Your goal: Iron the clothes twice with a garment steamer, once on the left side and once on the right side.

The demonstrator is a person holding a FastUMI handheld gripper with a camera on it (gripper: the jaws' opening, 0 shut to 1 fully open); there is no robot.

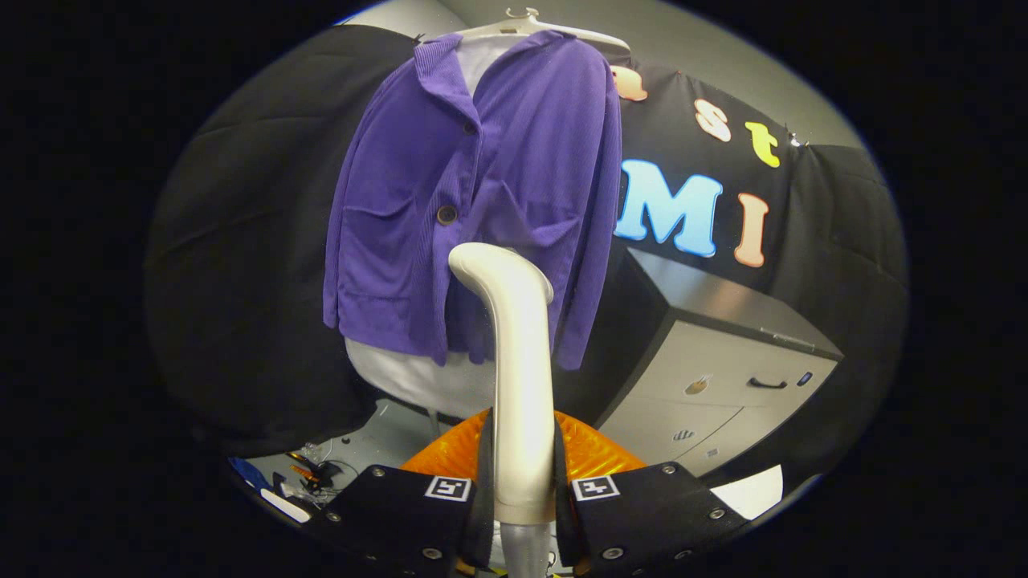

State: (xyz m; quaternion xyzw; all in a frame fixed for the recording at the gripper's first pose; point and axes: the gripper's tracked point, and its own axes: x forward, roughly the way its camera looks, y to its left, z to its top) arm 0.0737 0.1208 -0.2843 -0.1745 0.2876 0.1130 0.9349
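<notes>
Between the two fingers of the claw (522, 490) a garment steamer (518, 361) is clamped, both fingers pressed against the sides of its pale handle. The handle is held upright, and its curved head is seen bending away at the top, toward the clothes ahead. Just behind the fingers, low down, an orange ribbed part (594, 449) is seen either side of the handle. Beyond the steamer's head a purple jacket (474, 201) is hung on a white hanger (546, 28), buttoned, with a white garment (418, 377) showing below its hem and at the collar. The steamer's head is placed in front of the jacket's lower middle, near the button line; whether it touches the cloth cannot be told. Off to the right of the fingers and farther back, a grey cabinet (723, 377) with drawers is seen. Down to the left of the fingers, small tools and cables (313, 470) are scattered on a pale surface.
</notes>
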